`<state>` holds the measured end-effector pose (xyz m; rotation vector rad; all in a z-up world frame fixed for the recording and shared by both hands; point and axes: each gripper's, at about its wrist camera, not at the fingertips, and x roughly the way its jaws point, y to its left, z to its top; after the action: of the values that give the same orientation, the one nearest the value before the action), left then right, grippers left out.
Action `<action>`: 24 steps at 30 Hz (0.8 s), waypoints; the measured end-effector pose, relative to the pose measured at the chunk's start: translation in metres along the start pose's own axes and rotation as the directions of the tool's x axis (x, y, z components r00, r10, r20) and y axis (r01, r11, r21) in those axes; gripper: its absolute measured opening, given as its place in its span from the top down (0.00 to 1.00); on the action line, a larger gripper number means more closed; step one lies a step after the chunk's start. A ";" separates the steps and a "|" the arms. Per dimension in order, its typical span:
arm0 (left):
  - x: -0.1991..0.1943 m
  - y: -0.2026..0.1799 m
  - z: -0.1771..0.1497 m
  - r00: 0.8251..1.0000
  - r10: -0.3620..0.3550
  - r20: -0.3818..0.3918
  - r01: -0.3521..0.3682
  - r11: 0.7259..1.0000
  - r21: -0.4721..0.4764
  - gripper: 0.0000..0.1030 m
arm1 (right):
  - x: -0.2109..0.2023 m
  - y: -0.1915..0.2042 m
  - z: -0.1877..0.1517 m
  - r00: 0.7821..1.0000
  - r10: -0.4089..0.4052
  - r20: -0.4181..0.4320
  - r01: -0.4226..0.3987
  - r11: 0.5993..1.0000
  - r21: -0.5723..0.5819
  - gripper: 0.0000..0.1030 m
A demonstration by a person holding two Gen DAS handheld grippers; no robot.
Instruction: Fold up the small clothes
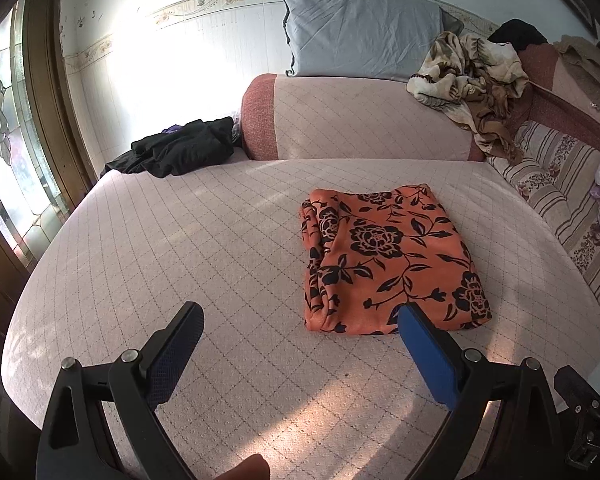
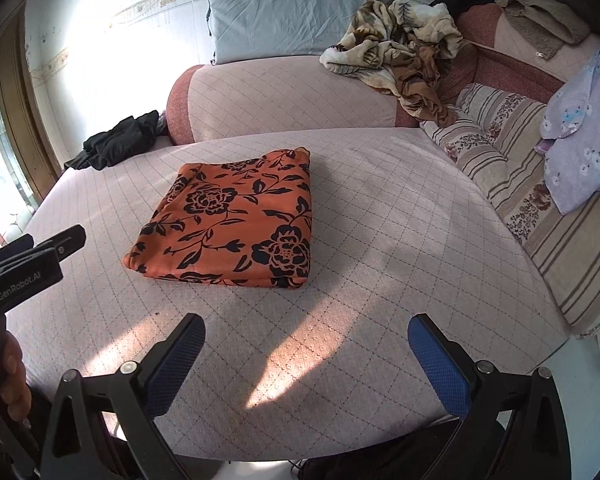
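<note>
An orange cloth with a black flower print (image 1: 392,264) (image 2: 232,220) lies folded into a flat rectangle on the pink quilted cushion (image 1: 220,240) (image 2: 380,208). My left gripper (image 1: 300,312) hovers open near the cushion's front edge, its right finger (image 1: 424,344) at the cloth's near edge, nothing held. My right gripper (image 2: 306,326) is open too, a short way in front of the cloth and apart from it. The left gripper's body (image 2: 24,264) shows at the left edge of the right wrist view, held by a hand (image 2: 12,376).
A black garment (image 1: 180,152) (image 2: 120,144) lies at the cushion's far left corner. A bolster (image 1: 360,120) backs the cushion, with a grey pillow (image 1: 360,32) and a crumpled floral blanket (image 1: 472,76) on it. A striped cushion (image 2: 540,216) and a lilac cloth (image 2: 580,136) are on the right.
</note>
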<state>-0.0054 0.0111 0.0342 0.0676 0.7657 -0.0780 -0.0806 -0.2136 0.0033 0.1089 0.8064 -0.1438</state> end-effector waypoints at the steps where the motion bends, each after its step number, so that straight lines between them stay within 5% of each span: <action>1: -0.002 -0.001 0.000 1.000 0.000 0.002 0.000 1.000 0.000 0.05 | -0.004 0.000 -0.002 1.000 -0.001 0.006 0.001 1.000 0.002 0.00; 11: -0.022 -0.015 -0.005 0.998 0.062 0.007 -0.061 0.996 -0.063 0.05 | -0.034 0.003 -0.011 0.996 0.065 0.061 -0.059 0.994 -0.091 0.01; 24: 0.005 -0.023 0.033 0.978 0.188 -0.087 -0.203 0.949 -0.242 0.05 | -0.075 -0.009 -0.004 0.987 0.140 0.078 -0.123 0.974 -0.188 0.01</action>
<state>0.0187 -0.0153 0.0540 -0.0940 0.8225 0.2107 -0.1362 -0.2157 0.0551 -0.0177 0.7158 0.0508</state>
